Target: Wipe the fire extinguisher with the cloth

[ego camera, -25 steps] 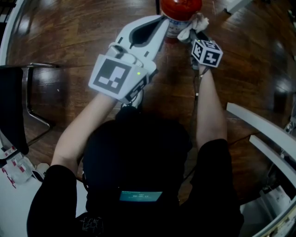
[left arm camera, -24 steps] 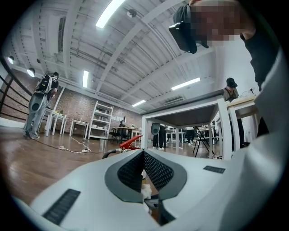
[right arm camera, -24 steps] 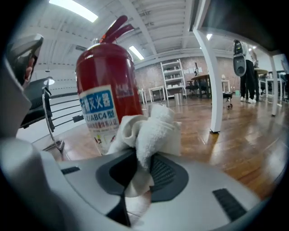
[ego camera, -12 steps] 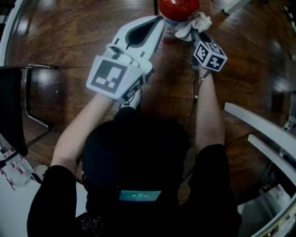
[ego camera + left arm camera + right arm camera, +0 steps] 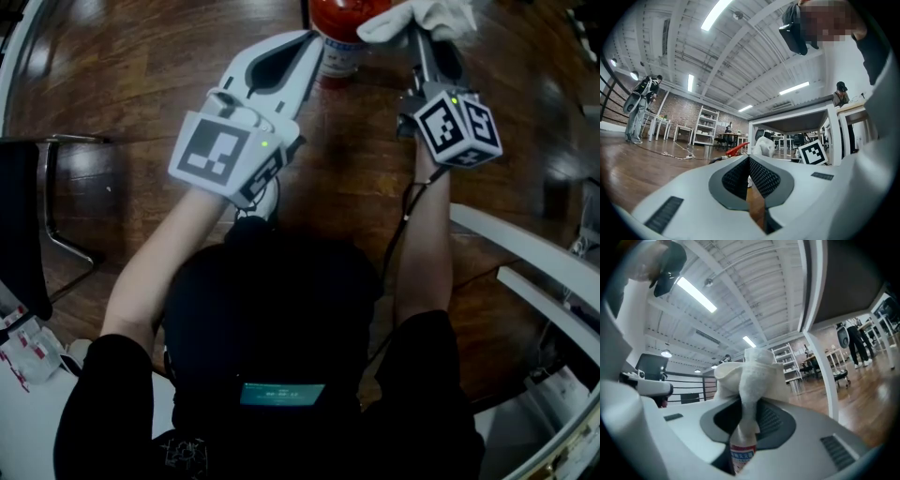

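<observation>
Head view shows the red fire extinguisher [image 5: 339, 19] standing on the wooden floor [image 5: 141, 66] at the top edge of the picture. The right gripper [image 5: 429, 52] is on the extinguisher's right side. Its jaws pinch a white cloth [image 5: 427, 17], which bunches against the extinguisher's upper right edge. The left gripper [image 5: 314, 44] points at the extinguisher's left side, its tips just beside the body. Its jaws are pressed together with nothing between them.
</observation>
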`<state>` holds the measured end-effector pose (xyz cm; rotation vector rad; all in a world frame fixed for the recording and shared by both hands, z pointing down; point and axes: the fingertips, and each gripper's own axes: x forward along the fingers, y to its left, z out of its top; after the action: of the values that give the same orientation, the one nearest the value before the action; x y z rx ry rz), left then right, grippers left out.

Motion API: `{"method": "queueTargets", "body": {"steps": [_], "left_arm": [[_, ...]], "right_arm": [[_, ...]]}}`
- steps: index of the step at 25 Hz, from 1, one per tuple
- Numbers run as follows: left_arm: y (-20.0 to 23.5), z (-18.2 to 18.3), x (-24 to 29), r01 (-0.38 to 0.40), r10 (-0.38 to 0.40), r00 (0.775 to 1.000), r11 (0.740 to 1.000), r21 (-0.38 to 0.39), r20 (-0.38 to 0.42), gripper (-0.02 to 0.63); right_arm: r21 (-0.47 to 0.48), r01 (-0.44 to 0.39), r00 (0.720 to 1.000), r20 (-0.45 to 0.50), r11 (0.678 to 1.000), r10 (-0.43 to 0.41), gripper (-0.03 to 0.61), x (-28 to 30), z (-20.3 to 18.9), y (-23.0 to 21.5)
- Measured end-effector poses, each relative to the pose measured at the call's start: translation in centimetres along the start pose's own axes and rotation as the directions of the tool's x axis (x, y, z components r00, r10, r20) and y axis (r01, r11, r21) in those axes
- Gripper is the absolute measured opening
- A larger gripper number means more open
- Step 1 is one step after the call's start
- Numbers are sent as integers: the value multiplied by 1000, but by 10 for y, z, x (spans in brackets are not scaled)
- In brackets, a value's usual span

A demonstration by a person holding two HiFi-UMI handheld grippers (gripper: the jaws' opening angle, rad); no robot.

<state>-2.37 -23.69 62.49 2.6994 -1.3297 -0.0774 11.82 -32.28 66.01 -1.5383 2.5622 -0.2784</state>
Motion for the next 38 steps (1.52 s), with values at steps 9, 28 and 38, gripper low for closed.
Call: {"method": "queueTargets", "body": {"steps": [9,28,38], "left_arm": [[0,-2,-1,2,-2,1000,1000,0,-3,3],[8,-2,-3,-2,2,1000,1000,-14,13,3],[8,1,-4,2,-2,1000,1000,-7,20,3]], "right_arm": [[-97,-131,988,-98,987,122,91,32,-16,71],[-174,-289,853,-493,941,170,91,45,-197,86],[-148,-296,817,-552,944,169,91,41,-223,82]]}}
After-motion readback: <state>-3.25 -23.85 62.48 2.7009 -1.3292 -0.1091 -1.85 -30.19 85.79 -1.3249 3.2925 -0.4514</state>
